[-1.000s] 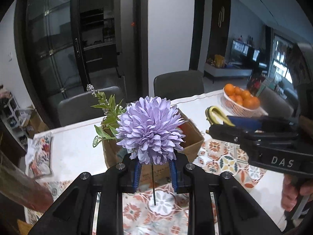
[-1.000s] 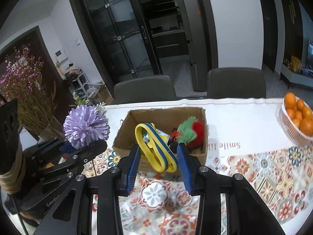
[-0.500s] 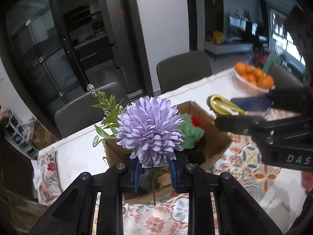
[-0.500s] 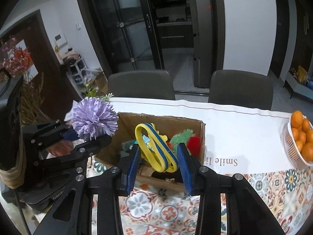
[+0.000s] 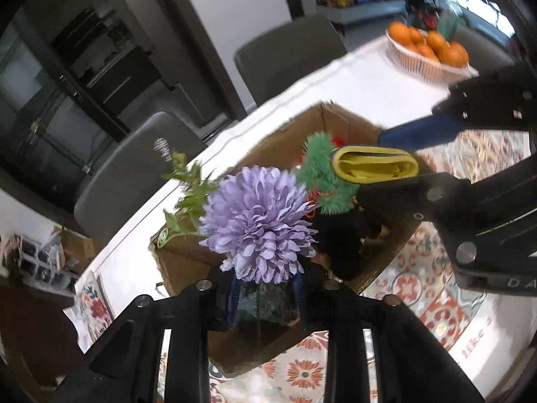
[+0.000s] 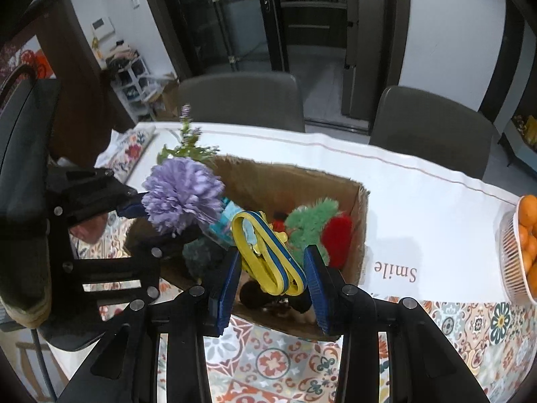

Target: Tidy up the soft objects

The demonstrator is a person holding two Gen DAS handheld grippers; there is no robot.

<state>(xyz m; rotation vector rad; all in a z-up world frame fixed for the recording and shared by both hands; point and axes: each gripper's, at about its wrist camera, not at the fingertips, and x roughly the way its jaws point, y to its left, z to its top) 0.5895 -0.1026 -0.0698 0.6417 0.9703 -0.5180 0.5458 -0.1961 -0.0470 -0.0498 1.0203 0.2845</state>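
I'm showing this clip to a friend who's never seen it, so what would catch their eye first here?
Probably the big purple flower, held by its stem in the left gripper over the near corner of the open cardboard box. Next comes the yellow and blue band clamped in the right gripper above the box, where green and red plush toys already lie. A basket of oranges sits at the table's far right.

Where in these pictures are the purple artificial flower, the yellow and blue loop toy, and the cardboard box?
purple artificial flower [image 5: 258, 221], left wrist view, middle of the petal head.
yellow and blue loop toy [image 6: 268, 253], right wrist view, middle of the front band.
cardboard box [image 6: 360, 221], right wrist view, right side wall.
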